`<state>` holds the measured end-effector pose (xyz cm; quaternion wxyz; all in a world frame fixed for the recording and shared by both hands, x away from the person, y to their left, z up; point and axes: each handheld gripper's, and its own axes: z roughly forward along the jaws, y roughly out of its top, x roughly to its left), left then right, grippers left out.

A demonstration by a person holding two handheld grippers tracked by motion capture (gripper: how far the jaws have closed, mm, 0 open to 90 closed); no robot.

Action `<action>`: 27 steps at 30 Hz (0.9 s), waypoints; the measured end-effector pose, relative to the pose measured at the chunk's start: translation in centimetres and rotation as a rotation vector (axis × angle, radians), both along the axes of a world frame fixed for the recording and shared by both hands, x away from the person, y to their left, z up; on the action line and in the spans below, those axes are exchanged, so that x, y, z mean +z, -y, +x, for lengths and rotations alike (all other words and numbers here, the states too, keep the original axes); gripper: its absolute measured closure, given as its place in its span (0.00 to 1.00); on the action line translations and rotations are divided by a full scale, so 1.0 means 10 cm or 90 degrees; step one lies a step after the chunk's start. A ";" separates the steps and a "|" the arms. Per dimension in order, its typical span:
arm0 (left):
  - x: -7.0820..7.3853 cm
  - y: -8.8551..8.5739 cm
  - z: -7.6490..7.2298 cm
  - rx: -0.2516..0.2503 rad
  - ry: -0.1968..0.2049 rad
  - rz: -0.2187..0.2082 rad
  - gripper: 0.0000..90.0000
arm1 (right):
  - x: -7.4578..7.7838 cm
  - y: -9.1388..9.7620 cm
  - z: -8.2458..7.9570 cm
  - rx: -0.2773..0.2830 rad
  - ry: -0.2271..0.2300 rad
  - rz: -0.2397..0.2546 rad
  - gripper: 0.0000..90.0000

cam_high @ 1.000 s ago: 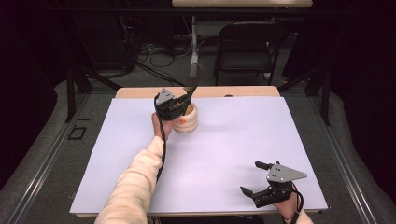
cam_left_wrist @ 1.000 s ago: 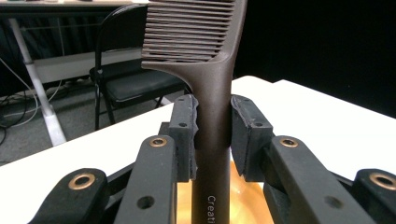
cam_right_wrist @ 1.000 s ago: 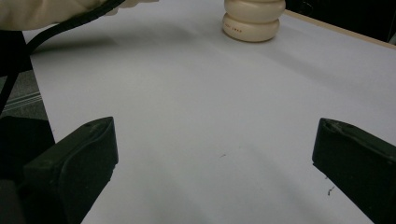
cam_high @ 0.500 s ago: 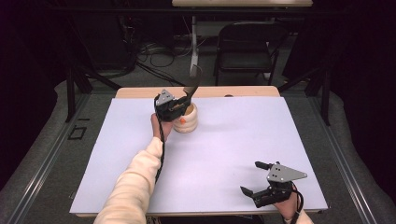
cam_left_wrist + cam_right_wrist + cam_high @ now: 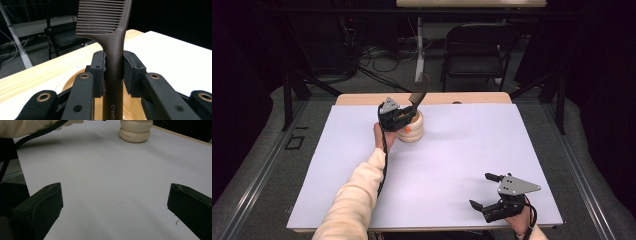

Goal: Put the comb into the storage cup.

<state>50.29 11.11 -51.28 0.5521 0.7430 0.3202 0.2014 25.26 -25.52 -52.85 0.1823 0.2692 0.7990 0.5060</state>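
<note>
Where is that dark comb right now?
The comb stands upright, its handle clamped in the left gripper, directly over the cream holder at the table's far edge, left of centre in the high view.

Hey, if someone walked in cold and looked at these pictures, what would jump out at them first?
Probably the dark brown comb, standing upright with its handle clamped in the left tool above a cream ridged holder near the far edge of the white table. Next, the right tool at the near right corner, jaws spread wide with nothing between them.
</note>
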 end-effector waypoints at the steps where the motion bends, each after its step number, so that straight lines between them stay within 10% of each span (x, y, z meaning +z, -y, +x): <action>1: 0.00 0.00 0.00 0.003 -0.002 0.004 0.79 | 0.00 0.00 0.00 0.000 0.000 0.000 0.00; 12: 0.08 -0.05 -0.06 -0.015 -0.012 0.013 0.55 | 0.00 0.00 0.00 0.000 0.002 0.001 0.00; 27: 0.28 -0.07 -0.32 -0.004 -0.018 0.090 0.18 | 0.00 0.00 0.00 0.000 -0.001 0.000 0.00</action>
